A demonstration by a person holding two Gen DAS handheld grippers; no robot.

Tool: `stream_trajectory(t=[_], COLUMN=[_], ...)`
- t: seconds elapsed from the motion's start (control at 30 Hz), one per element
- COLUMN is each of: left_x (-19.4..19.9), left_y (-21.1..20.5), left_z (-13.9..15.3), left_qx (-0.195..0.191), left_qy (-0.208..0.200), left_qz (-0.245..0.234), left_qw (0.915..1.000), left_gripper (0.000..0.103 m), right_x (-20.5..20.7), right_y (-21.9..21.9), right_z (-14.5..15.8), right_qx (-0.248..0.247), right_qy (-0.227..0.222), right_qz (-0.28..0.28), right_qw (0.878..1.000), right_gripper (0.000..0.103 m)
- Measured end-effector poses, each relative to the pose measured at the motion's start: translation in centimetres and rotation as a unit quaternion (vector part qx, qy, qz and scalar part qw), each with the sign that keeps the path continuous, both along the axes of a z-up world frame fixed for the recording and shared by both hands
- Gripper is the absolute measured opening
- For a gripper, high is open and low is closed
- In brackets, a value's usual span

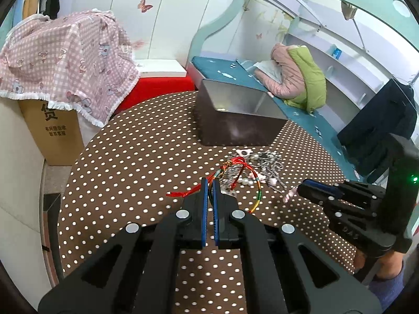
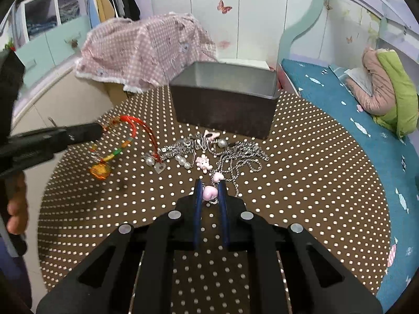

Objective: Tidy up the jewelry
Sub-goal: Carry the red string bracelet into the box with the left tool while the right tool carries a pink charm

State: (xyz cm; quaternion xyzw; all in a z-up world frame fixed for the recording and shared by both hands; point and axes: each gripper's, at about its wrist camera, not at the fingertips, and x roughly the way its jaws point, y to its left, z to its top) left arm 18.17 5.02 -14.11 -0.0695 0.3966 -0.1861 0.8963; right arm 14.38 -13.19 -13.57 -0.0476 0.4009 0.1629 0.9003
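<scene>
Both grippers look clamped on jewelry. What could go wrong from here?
1. The left gripper holds the red cord bracelet, whose far end lies in the chain pile; lifting may drag the pile.
2. The right gripper pinches a pink heart that seems chained to the pile; it may slip or tug.
3. The box sits behind the pile; dangling pieces could catch its rim.

Left gripper [image 1: 209, 183]: jaws pinched on red braided cord, raised.
Right gripper [image 2: 211, 186]: jaws clamping pink heart charm, low.
</scene>
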Motion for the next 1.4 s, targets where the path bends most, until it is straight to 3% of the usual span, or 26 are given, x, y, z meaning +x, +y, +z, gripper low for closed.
stream_trajectory(t=[0.17,0.43,0.6,0.77,0.93,1.1,1.4], left_x=[0.0,1.2,3.7,7.7,12.1,15.1,16.8], left_y=[-1.1,-3.6,-5.3,-6.2,-7.6,-9.3,-9.1], left_z=[1.2,6.0,8.4,9.5,8.3,4.6,0.7], left_qx=[-0.013,-0.014,-0.001,-0.019,-0.011,0.023,0.04], left_qy=[-0.004,-0.046,-0.073,-0.071,-0.044,-0.006,0.025], left_qz=[-0.019,-0.054,-0.058,-0.053,-0.039,-0.032,-0.015], left_qw=[0.9997,0.9974,0.9956,0.9959,0.9982,0.9992,0.9988], left_gripper=[0.003,0.003,0.003,0.003,0.003,0.003,0.003], right_x=[-0.8,0.3,3.2,6.0,8.9,11.5,13.5], right_y=[-1.0,-2.0,-2.1,-2.8,-3.2,-3.2,-2.2], right_z=[2.5,6.3,7.5,8.0,7.3,5.1,3.2], right_qx=[0.026,0.038,0.038,0.044,0.05,0.055,0.049], right_qy=[-0.02,-0.059,-0.074,-0.077,-0.065,-0.033,-0.005], right_qz=[0.004,-0.003,-0.008,-0.018,-0.029,-0.034,-0.031], right_qw=[0.999,0.998,0.997,0.996,0.996,0.997,0.998], right_gripper=[0.011,0.011,0.011,0.011,0.011,0.011,0.011])
